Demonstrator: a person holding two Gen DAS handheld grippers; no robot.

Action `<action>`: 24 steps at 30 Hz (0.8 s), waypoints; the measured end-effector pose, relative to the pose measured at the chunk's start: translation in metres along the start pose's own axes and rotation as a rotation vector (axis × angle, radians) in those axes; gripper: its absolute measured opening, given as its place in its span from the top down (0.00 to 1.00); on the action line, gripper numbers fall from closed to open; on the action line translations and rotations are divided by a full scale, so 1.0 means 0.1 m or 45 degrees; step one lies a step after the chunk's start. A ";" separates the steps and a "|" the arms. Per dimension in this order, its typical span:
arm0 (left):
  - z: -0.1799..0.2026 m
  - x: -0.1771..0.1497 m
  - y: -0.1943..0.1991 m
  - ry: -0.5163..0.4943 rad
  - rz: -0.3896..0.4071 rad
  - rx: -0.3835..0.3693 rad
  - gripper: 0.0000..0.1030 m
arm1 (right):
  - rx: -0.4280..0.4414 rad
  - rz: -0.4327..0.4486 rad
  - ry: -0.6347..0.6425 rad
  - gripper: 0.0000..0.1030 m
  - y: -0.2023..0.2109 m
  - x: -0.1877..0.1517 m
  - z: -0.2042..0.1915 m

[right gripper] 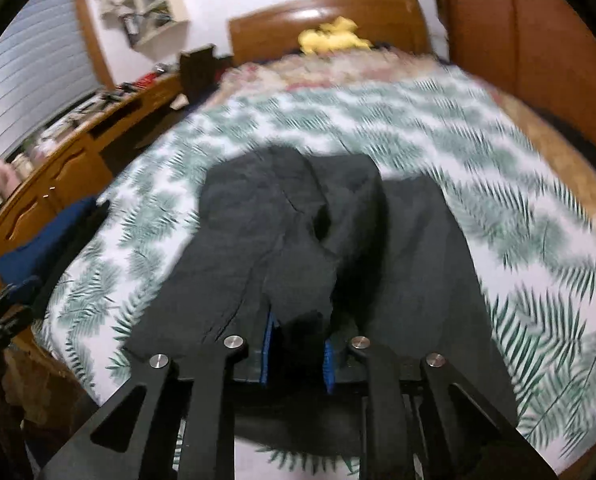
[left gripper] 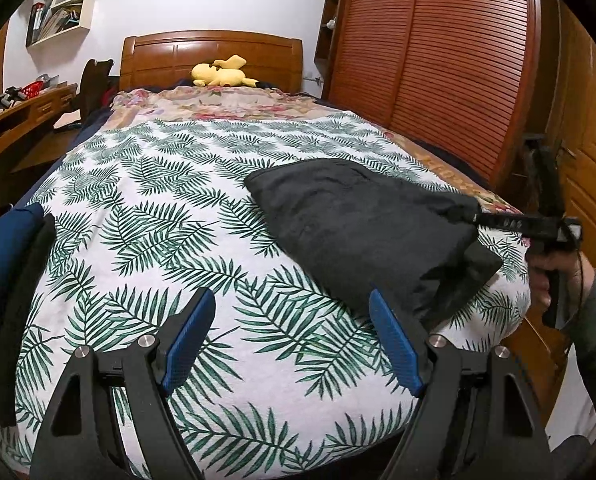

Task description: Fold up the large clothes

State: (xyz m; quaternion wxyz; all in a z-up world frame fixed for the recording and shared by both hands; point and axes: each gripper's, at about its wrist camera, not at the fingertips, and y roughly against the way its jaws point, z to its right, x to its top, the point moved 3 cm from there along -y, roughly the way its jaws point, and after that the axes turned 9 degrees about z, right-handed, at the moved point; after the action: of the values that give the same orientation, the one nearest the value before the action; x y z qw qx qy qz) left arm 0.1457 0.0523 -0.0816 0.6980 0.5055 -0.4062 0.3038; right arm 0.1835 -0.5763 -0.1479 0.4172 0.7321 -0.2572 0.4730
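A black garment (left gripper: 357,220) lies crumpled on the leaf-print bedspread (left gripper: 158,208), toward the bed's right side. My left gripper (left gripper: 292,304) hovers over the bedspread just short of the garment's near edge, jaws wide open with nothing between them. At the right edge of the left wrist view, my right gripper (left gripper: 475,216) pinches the garment's right corner and lifts it a little, with a hand (left gripper: 553,272) holding it. In the blurred right wrist view, the right gripper (right gripper: 298,344) is shut on a bunched fold of the black garment (right gripper: 278,232), which drapes away over the bed.
A dark blue cloth (left gripper: 6,260) lies at the bed's left edge. A yellow plush toy (left gripper: 222,74) rests by the wooden headboard (left gripper: 210,52). A louvred wardrobe (left gripper: 437,60) lines the right side, and a cluttered wooden desk (left gripper: 22,120) the left.
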 end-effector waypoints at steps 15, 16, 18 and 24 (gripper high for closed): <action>0.44 0.05 0.10 -0.057 0.018 -0.036 0.22 | -0.172 0.232 0.090 0.87 0.95 -0.01 0.20; 0.47 0.05 0.09 -0.061 0.016 -0.043 0.22 | -0.215 0.204 0.071 0.87 0.92 -0.10 0.33; 0.50 0.05 0.07 -0.065 0.010 -0.051 0.22 | -0.308 0.140 0.055 0.87 0.85 -0.31 0.56; 0.57 0.07 -0.06 -0.090 -0.018 -0.037 0.22 | -0.332 0.033 -0.033 0.80 0.68 -0.70 0.84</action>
State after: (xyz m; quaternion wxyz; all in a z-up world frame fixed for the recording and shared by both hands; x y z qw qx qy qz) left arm 0.1389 -0.0035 -0.0695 0.6926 0.5086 -0.4314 0.2749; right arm 0.1416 -0.6844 -0.2037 0.4995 0.6742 -0.3313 0.4315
